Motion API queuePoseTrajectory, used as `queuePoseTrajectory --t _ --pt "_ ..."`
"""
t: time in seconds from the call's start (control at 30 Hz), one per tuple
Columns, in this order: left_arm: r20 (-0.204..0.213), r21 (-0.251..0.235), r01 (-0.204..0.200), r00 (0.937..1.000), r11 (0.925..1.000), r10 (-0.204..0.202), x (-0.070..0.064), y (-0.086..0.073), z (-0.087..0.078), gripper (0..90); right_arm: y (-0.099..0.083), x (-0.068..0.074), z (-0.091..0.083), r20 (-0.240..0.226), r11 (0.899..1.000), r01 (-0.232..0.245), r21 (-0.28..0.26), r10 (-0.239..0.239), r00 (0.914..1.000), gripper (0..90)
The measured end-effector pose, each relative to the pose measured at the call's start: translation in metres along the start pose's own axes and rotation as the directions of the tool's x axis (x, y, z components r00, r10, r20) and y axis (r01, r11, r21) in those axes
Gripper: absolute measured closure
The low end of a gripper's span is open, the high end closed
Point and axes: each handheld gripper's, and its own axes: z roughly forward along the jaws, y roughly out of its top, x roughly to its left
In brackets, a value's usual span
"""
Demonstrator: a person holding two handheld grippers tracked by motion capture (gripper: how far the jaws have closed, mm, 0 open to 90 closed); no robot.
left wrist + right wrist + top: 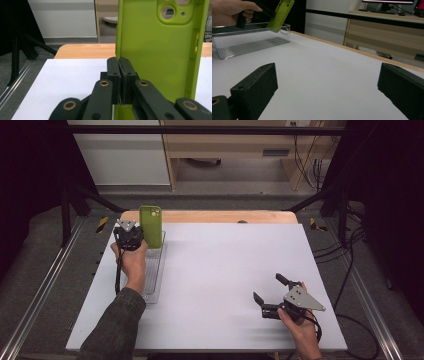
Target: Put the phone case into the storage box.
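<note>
A lime green phone case (151,226) stands upright over the far end of a clear plastic tray (156,279) at the table's left. My left gripper (131,239) is shut on the case's left edge; in the left gripper view the jaws (119,61) pinch that edge, and the case (160,50) shows its inner side with the camera cutouts at the top. From the right gripper view, the case (280,13) leans with its lower end inside the tray (249,43). My right gripper (268,289) rests near the front right of the table, open and holding nothing (328,72).
The white table top (225,270) has a wooden strip along its far edge. Black frame posts stand at both back corners. A wooden desk and cables lie beyond the table. A cable trails from the right gripper over the table's right edge.
</note>
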Motion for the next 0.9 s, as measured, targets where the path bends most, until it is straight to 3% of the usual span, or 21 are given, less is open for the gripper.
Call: queuePoseTrajectory --t 0.9 --pt "-0.017 0.046 -0.013 0.9998 0.9988 0.014 -0.0018 0.0044 0.0042 87.2 0.0004 -0.0009 -0.0009 0.005 1.000 0.000 -0.003 0.000 1.0000 2.8"
